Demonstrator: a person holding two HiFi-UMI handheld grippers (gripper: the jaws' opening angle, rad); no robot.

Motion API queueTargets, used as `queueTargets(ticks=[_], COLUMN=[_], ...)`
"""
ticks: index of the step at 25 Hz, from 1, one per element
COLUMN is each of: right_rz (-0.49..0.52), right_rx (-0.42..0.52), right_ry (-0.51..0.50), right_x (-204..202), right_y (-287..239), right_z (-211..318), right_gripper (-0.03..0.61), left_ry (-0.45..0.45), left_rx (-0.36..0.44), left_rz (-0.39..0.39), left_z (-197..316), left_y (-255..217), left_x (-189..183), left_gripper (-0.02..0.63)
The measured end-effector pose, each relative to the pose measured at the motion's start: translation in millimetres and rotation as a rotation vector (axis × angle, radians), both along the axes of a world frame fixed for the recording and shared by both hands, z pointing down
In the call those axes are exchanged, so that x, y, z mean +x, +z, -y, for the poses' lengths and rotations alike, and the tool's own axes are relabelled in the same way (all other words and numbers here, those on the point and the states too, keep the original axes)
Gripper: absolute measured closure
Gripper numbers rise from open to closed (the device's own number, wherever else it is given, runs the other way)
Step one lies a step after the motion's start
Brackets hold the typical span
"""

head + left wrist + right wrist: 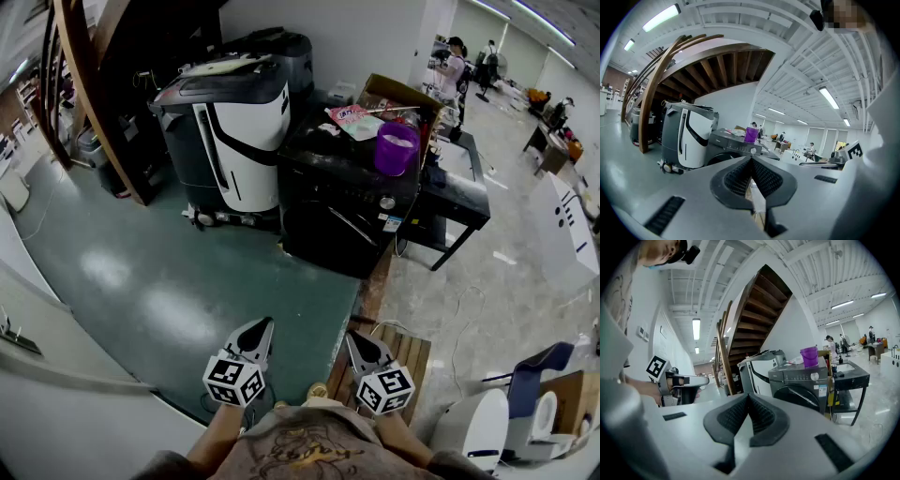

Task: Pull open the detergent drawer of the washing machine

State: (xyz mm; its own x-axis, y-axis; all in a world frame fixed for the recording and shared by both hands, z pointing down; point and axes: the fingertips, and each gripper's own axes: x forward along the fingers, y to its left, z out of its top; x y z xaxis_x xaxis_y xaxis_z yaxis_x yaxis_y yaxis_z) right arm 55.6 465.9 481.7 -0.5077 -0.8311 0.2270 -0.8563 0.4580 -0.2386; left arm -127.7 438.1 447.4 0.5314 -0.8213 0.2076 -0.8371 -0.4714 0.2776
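Observation:
The dark washing machine [342, 202] stands in the middle of the room, well ahead of me, its front turned toward me, with a purple bucket [397, 148] on top. Its control strip with a round knob [387, 202] runs along the top front. The drawer panel [781, 379] at the strip's left end looks flush with the front. My left gripper [262, 327] and right gripper [353, 339] are held close to my body, far short of the machine. Both are shut with nothing between the pads [740, 177], and both point toward the washing machine [733, 151].
A grey and white floor-cleaning machine [234, 131] stands left of the washer. A black table [459, 192] adjoins it on the right, a cardboard box [405, 94] behind. Wooden stair beams [89, 94] rise at far left. A slatted pallet [405, 354] lies by my feet. People stand far back.

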Motion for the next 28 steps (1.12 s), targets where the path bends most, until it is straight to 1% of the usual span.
queueTargets(ticks=[5,12,21,28], right_rz=[0.031,0.031,0.037,0.058], right_rx=[0.007,0.000,0.028,0.011], right_ry=[0.009,-0.007,-0.056,-0.054], right_x=[3.2,18.3,38.1,54.9], right_y=[-2.7,2.6,4.4,15.2], right_z=[6.4,15.8,44.5,66.8], right_gripper=[0.580,0.580,0.580,0.580], left_ry=[0.000,-0.006,-0.042,-0.041], left_rx=[0.002,-0.004,0.020,0.009], left_rz=[0.004,0.008,0.008,0.018], left_z=[3.9,13.9,39.2,63.6], left_y=[-0.3,6.6,9.5,15.1], left_x=[4.4,22.0,49.1,59.9], left_gripper=[0.591,0.591,0.591,0.591])
